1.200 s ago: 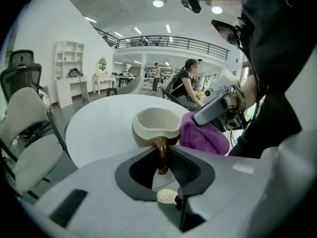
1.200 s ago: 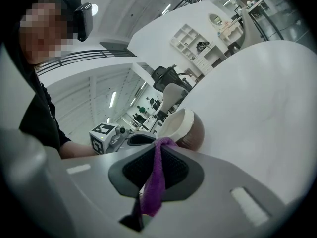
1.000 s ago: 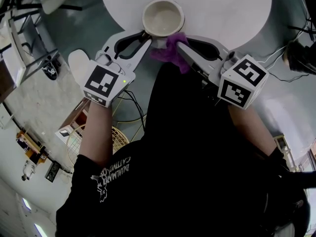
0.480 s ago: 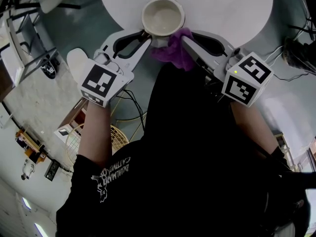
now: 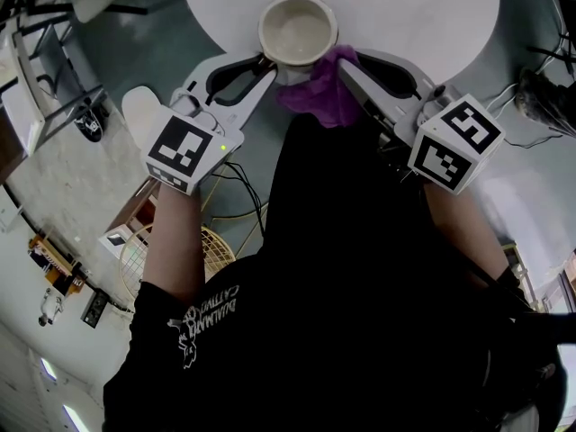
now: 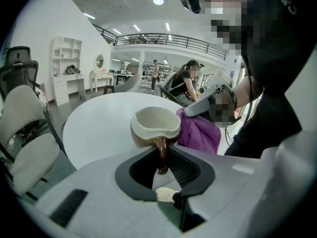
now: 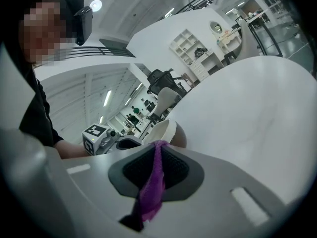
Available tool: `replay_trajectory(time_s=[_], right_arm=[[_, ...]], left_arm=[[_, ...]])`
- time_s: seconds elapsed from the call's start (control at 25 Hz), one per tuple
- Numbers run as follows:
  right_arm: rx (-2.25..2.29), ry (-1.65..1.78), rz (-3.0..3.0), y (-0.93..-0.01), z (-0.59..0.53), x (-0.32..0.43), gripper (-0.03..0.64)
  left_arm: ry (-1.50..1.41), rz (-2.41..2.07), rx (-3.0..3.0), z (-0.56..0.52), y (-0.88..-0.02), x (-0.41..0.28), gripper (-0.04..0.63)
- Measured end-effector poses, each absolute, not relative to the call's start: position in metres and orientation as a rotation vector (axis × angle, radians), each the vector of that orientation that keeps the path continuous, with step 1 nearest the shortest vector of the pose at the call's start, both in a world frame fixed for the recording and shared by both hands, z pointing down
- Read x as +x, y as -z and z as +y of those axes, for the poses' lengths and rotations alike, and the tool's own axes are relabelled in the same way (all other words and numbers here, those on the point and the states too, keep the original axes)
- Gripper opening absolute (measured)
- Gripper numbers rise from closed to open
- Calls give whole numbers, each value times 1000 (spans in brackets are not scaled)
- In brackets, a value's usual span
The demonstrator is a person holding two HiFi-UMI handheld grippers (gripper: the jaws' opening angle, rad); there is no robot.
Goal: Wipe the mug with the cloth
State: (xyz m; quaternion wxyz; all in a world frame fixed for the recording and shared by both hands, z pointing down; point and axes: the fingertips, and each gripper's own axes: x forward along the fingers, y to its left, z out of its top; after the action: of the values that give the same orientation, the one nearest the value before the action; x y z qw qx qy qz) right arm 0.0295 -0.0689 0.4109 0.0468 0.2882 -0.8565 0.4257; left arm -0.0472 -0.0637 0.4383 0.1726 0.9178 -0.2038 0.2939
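Mug position: I see the mug (image 5: 297, 32) at the near edge of the round white bench (image 5: 405, 16), about midway along that edge. I can't tell whether its base rests on the top.
Mug attitude: upright, long axis vertical, mouth up. It is cream inside and brown outside.
Handle: the brown handle (image 6: 161, 152) points off the near edge toward me, into the left tool. Its loop runs top to bottom.
Left tool: the left tool (image 5: 267, 64) comes in from the near left. In the left gripper view its jaws are closed on the handle, one pad on each side, so it pinches the mug by the handle.
Right tool: the right tool (image 5: 340, 66) comes in from the near right, tip just beside the mug's right wall. Its jaws are pressed together on the cloth.
Cloth: the purple cloth (image 5: 317, 93) is bunched against the mug's right side below the rim. The loose part hangs past the bench's near edge. In the right gripper view a thin strip (image 7: 151, 192) runs lengthwise between the pads.
Relation: cloth touches mug, and both tools meet at the mug from opposite sides.
Markers: each tool's marker cube sits toward me, off the bench.
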Motion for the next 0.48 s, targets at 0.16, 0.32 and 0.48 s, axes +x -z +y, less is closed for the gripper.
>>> replay_trajectory(time_s=[0.16, 0.32, 0.48], right_arm=[[900, -1292, -2608, -412, -73, 34, 35], [936, -1277, -2602, -410, -79, 40, 35], [968, -1277, -2598, -408, -86, 45, 35]], left_arm=[[-844, -572, 2603, -64, -439, -47, 66], [-851, -565, 2602, -64, -437, -46, 66], [-853, -564, 2603, -65, -435, -45, 66]])
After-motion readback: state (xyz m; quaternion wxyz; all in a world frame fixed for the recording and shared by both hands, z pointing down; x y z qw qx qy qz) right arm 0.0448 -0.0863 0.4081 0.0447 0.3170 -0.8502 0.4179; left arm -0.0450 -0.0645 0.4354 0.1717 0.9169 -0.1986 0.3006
